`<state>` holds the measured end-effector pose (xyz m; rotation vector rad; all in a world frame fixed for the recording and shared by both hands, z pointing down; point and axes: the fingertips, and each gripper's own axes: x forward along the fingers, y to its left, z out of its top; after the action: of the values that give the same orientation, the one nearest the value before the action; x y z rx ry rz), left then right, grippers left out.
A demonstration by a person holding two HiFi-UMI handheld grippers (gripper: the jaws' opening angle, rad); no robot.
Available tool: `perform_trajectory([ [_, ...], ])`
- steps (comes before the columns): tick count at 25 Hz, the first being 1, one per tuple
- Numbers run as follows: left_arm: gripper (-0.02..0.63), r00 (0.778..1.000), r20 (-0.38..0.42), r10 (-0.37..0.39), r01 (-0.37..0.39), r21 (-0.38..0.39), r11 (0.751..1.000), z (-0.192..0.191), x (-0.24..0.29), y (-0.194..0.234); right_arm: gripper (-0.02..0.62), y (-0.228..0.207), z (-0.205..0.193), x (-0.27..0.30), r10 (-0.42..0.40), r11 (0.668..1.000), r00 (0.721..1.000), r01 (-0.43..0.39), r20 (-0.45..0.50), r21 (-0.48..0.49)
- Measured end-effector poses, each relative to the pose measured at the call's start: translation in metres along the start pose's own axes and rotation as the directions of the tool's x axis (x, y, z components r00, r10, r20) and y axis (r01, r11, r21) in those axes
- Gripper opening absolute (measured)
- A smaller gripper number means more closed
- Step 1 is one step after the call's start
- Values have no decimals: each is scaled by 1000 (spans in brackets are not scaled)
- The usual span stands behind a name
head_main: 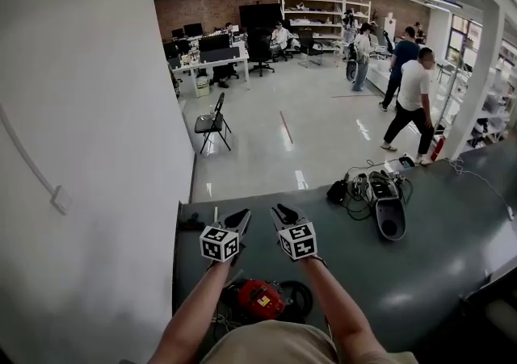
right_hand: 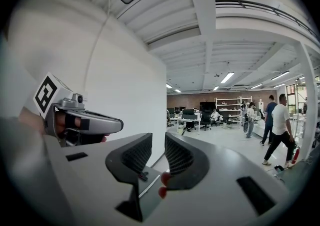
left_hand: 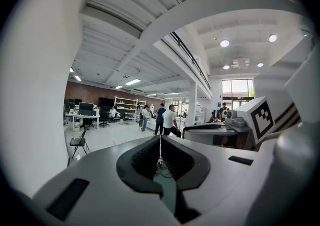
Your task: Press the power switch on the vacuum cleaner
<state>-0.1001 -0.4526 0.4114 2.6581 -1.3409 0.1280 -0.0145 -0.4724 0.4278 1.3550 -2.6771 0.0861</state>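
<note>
2 grippers hover over a grey table (head_main: 420,274) beside a red vacuum cleaner (head_main: 260,298). The left gripper (head_main: 239,217) is clenched, empty; the right gripper (head_main: 283,211) is released.

Open-plan lab-office: brick back wall (head_main: 218,3), desks (head_main: 212,65) with monitors (head_main: 214,42), storage shelves (head_main: 323,11).

A white wall (head_main: 81,152) fills the left. A black folding chair (head_main: 212,123) stands upper centre on the glossy floor (head_main: 315,136). Two people (head_main: 415,84) walk at upper right beside a pillar (head_main: 482,72). Desks (head_main: 212,62) and shelves (head_main: 323,9) sit along the top.
</note>
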Motion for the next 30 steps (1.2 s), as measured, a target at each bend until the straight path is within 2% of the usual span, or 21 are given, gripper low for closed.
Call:
perform_trajectory([
  [6, 8, 1000, 10, 11, -11, -10, 1000, -4, -18, 1, 80, 12, -5, -4, -18, 1000, 1000, 18, -12, -20],
  [8, 8, 1000, 8, 17, -17, -19, 1000, -7, -23, 1, 24, 11, -8, -10, -55, 995, 998, 53, -22, -82],
  [10, 8, 1000, 13, 22, -22, -31, 999, -8, -27, 1, 12, 13, -9, -15, -64, 992, 998, 62, -17, -111],
  [17, 8, 999, 29, 25, -23, -68, 997, -17, -45, 1, 12, 34, -13, -22, -34, 993, 999, 32, -16, -117],
  [20, 8, 999, 34, 20, -17, -93, 996, -24, -52, -3, 12, 42, -17, -29, -25, 996, 999, 24, -20, -85],
  [23, 8, 1000, 30, 5, -2, -117, 993, -32, -57, -14, 12, 49, -20, -39, -18, 999, 1000, 17, -24, -38],
  [30, 8, 998, 6, -60, 60, -133, 989, -46, -75, -19, 12, 72, -17, -40, -37, 999, 999, 37, -12, -26],
])
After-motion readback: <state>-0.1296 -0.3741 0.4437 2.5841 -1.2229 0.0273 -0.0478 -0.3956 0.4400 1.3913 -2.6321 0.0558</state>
